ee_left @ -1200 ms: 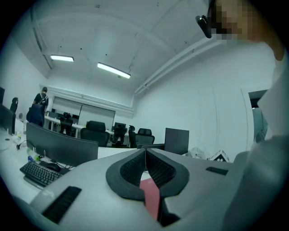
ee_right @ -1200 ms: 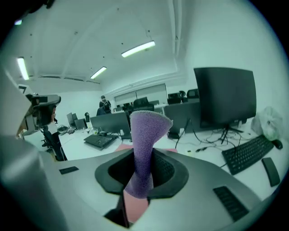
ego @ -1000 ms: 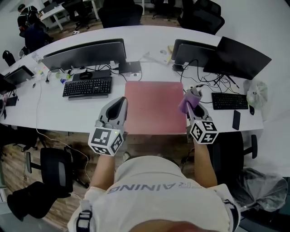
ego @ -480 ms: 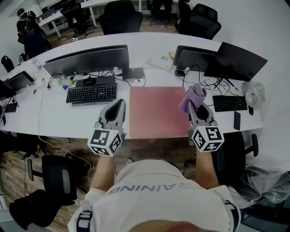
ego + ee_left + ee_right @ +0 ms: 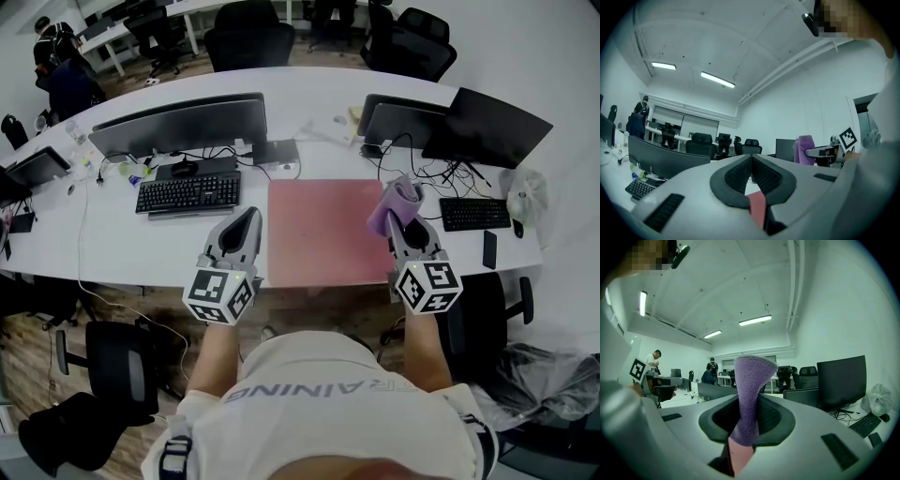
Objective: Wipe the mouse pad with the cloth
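A pink mouse pad lies flat on the white desk, between the two keyboards. My right gripper hovers over the pad's right edge, shut on a purple cloth that sticks up out of the jaws. In the right gripper view the cloth stands between the shut jaws, tip bent over. My left gripper hangs just left of the pad's left edge, jaws shut with nothing between them. Both grippers point level, above the desk.
A black keyboard and wide monitor sit left of the pad. Right of it are two dark monitors, a second keyboard, a phone and tangled cables. Office chairs stand behind the desk and below its front edge.
Over the last second the view shifted down so the desk sits lower in frame; both grippers kept their places beside the pad, the right one drifting slightly with the cloth.
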